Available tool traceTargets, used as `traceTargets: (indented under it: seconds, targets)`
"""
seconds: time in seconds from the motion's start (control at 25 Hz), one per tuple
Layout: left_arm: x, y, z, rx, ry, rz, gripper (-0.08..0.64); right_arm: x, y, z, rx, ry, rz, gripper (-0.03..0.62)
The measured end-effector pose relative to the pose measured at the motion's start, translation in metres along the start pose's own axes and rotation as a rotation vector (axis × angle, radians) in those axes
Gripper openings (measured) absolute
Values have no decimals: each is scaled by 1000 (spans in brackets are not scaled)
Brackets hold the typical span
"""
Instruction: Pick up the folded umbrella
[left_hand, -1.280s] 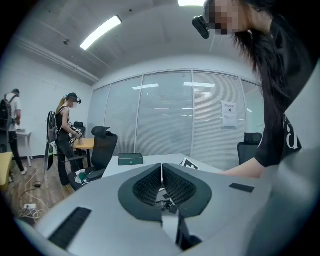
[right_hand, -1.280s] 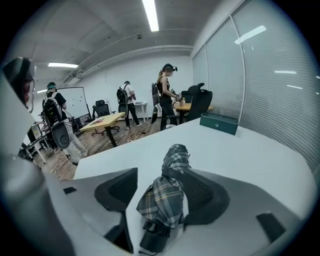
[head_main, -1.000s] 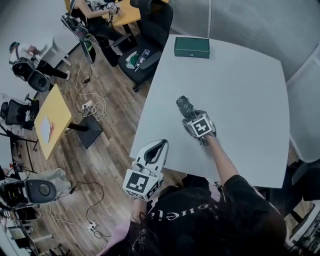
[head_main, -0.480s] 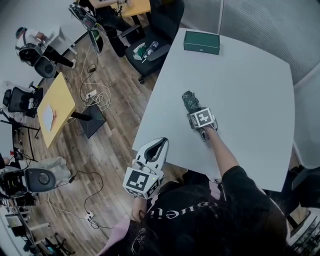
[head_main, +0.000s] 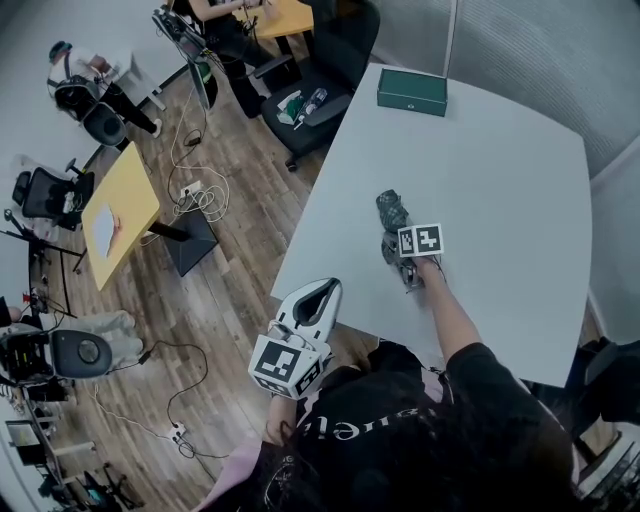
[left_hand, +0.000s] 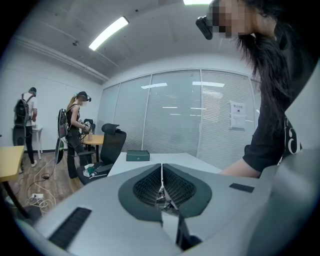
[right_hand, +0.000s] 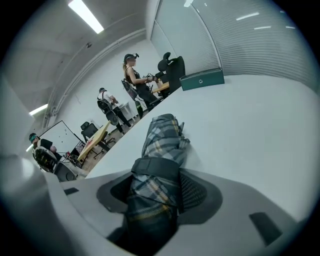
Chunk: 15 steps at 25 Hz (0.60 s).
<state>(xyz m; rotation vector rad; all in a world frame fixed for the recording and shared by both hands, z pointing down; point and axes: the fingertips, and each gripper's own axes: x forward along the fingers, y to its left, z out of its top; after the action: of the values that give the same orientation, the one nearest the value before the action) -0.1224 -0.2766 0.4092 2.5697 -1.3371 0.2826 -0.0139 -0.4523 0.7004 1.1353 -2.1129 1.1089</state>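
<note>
The folded fabric umbrella (right_hand: 162, 135), dark grey-green plaid with pale and yellow lines and a black strap (right_hand: 156, 167), lies between the right gripper's (right_hand: 159, 176) black ribbed jaws, which have just been closing. Beyond them is a dark green rectangular box (right_hand: 202, 80) on the white table (right_hand: 260, 130).

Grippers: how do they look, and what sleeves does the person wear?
The left gripper and right gripper are pale grey shells with dark ribbed pads; each carries a white cube with black square markers. The person wears a black short-sleeved shirt.
</note>
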Motion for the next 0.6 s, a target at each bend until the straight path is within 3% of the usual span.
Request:
traceTargets:
  seconds: [0.6]
  targets:
    - [-39, -21, -19, -4, -5, -62, 26, -103, 87, -62, -21, -98, 188, 236]
